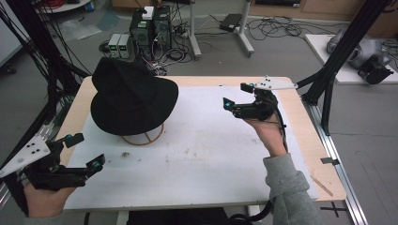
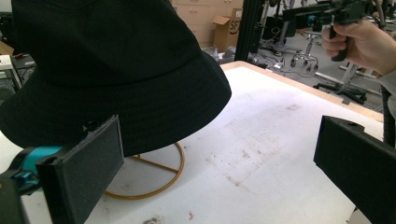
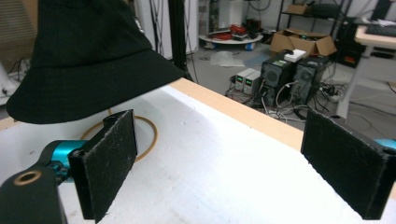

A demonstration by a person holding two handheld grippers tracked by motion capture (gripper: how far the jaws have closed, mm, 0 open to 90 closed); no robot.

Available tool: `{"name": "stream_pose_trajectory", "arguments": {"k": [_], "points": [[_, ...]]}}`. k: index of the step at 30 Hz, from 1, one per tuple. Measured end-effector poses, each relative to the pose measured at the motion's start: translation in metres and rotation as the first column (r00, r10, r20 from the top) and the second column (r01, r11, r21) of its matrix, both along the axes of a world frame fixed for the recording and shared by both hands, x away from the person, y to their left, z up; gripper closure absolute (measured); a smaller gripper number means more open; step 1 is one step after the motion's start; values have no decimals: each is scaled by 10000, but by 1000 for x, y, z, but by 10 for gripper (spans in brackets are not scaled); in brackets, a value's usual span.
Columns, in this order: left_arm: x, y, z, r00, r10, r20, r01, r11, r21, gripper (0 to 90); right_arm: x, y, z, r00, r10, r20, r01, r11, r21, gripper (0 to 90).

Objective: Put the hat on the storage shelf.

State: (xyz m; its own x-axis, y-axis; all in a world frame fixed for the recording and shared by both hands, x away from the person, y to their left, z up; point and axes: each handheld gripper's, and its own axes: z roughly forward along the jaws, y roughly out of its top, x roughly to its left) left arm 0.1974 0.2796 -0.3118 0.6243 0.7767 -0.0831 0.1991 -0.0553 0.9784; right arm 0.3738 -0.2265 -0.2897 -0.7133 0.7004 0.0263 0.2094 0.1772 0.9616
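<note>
Grippers, left (image 1: 84, 151) and right (image 1: 237, 94), gape empty (both apart from hat (image 1: 131, 96)).

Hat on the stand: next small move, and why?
Probably bring the right hand-held gripper leftward to the black hat's brim. Its jaws are open and empty, apart from the hat, which sits untouched on the wire stand; the left hand-held gripper is also open.
</note>
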Motion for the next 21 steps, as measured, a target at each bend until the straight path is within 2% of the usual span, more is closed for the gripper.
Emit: {"name": "stream_pose_trajectory", "arguments": {"k": [8,11,14,21], "points": [[-1,0,1,9999,125,70,-125,9999,-28,18,-20,-25,-17,9983,-568,-124,571,9978,333,103],[-2,1,2,9997,213,115,-213,9998,-22,18,-24,-32,-21,9975,-669,-238,674,9975,213,103],[-4,3,5,9992,312,247,-310,9995,-90,18,-27,-40,-22,9935,-993,-552,1017,9939,431,103],[-4,8,5,9971,684,323,-676,9974,-255,18,-37,-51,-23,9848,-1665,-493,1682,9852,332,103]]}}
